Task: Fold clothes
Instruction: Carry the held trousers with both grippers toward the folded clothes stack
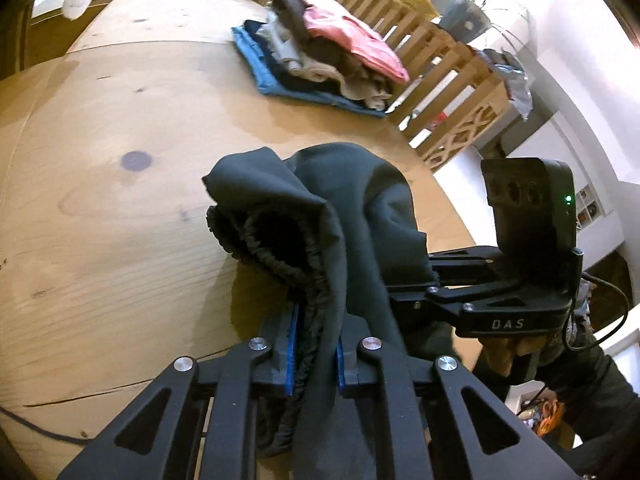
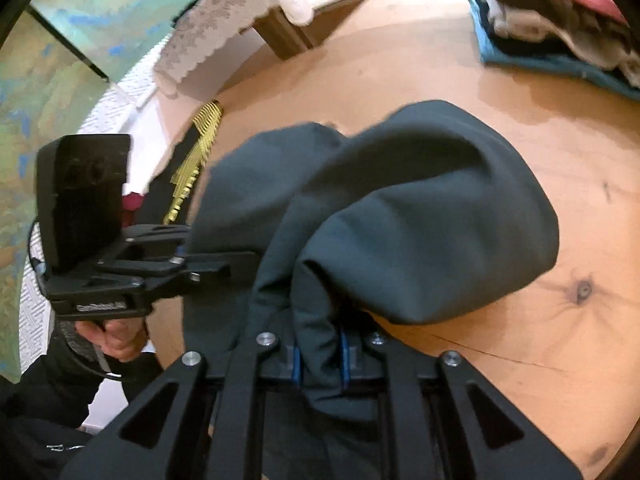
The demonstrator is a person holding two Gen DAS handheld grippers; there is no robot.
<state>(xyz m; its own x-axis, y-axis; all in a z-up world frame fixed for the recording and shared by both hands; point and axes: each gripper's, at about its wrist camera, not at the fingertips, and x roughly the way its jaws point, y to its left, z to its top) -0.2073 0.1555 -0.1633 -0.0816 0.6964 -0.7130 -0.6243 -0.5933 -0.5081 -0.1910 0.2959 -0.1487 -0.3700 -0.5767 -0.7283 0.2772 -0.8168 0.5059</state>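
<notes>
Dark teal-grey fabric, a bunched garment [image 1: 320, 216] with an elastic gathered edge, hung between both tools above the wooden counter [image 1: 120, 128]. The left tongs [image 1: 316, 344] were closed on it, their blue pads pressing the gathered hem from either side, and the right tongs [image 2: 320, 354] were likewise clamped on a fold of the same cloth, which draped forward over them in a rounded lump. From the left wrist view the right tool sat just beside the garment, on the side away from the stack, so the two grips were near one another on the cloth.

As for progress, a stack of folded clothes [image 1: 320, 64] lay on the counter beyond the garment, well apart from it, near the slatted wooden railing [image 1: 440, 48]: a blue piece at the bottom, dark and beige layers above, a pink one on top. That pile suggested several items were already done. The garment in hand looked unfolded and crumpled, lifted rather than spread flat, so I judged this piece to be at its start: it probably needed laying out on the bare counter on the near side of the stack, smoothing, folding, then adding to the pile. Whether more unfolded clothes waited elsewhere could not be told from these views
</notes>
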